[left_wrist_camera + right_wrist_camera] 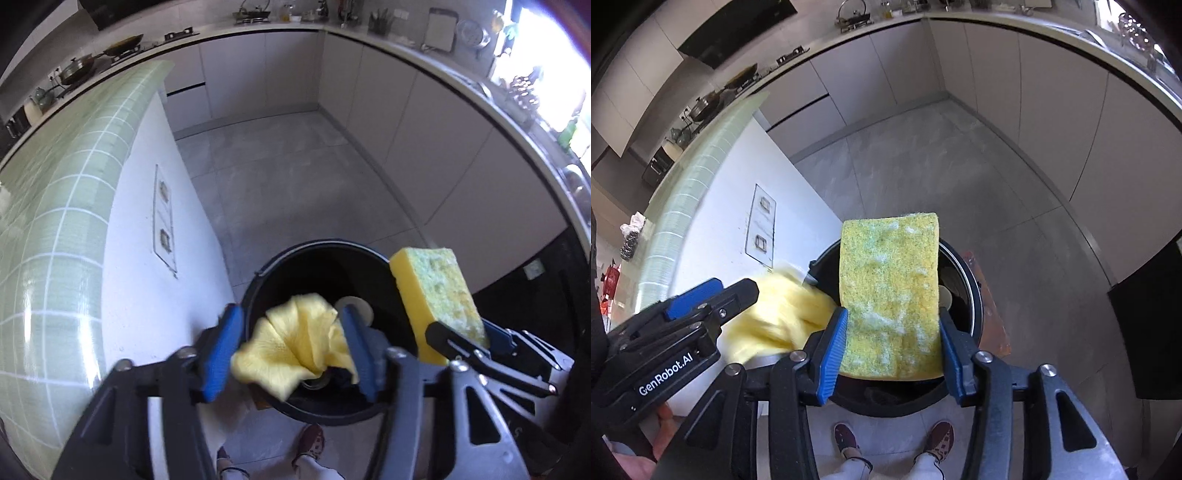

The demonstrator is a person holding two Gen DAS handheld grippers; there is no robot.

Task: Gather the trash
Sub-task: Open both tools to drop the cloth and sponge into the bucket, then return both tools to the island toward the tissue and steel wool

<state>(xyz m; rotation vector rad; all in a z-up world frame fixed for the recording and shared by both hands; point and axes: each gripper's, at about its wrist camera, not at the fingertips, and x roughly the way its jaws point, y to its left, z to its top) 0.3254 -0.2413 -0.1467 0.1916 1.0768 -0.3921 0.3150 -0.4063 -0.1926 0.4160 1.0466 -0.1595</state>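
both grippers point steeply down over a round black plastic trash bin (325,258) standing on the grey tiled floor (295,177), just beside the white side panel of a green-tiled bench (55,221).

left gripper (291,354): the blue-padded fingers (221,354) stand apart. a crumpled pale yellow cloth (295,347) sits between them above the bin opening. it touches the right-hand pad and hangs at the edge of the left-hand pad; no clamping pressure is visible. in the right wrist view the cloth appears blurred.

right gripper (892,332): the blue-padded fingers (833,354) stand on either side of a rectangular yellow sponge with a green scouring face (890,295). the pads lie along the sponge's side edges. whether they press on it or merely flank it cannot be told. the sponge stands nearly upright over the bin mouth, scouring face toward the camera.

inside the bin a pale round object (352,306) is partly visible; its kind cannot be told.

the person's two dark patterned shoes (894,439) stand on the floor just behind the bin.
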